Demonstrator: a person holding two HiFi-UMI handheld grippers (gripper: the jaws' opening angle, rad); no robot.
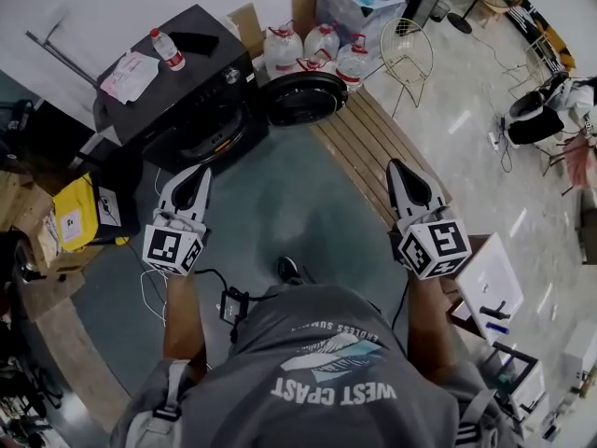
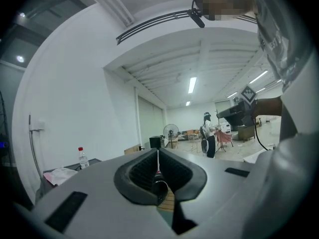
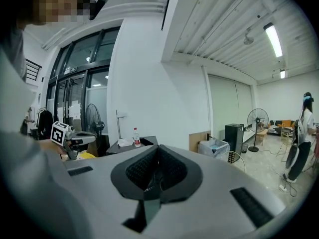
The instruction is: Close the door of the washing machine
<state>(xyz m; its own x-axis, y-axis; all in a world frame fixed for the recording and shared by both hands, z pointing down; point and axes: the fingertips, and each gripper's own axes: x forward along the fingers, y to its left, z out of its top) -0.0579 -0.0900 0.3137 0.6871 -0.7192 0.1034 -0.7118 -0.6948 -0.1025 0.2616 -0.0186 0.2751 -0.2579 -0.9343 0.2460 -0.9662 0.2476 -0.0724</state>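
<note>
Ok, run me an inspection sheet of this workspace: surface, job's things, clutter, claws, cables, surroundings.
Surface: grey-green floor, with a wooden slat platform to its right.
Job's things: black washing machine; its round door is swung open.
Clutter: bottle and paper on the machine; water jugs behind the door; yellow package at left.
Claws: left claw and right claw are both shut, empty, and short of the machine.
Cables: black lead on the floor near the foot.
Surroundings: standing fan; a person far off.
</note>
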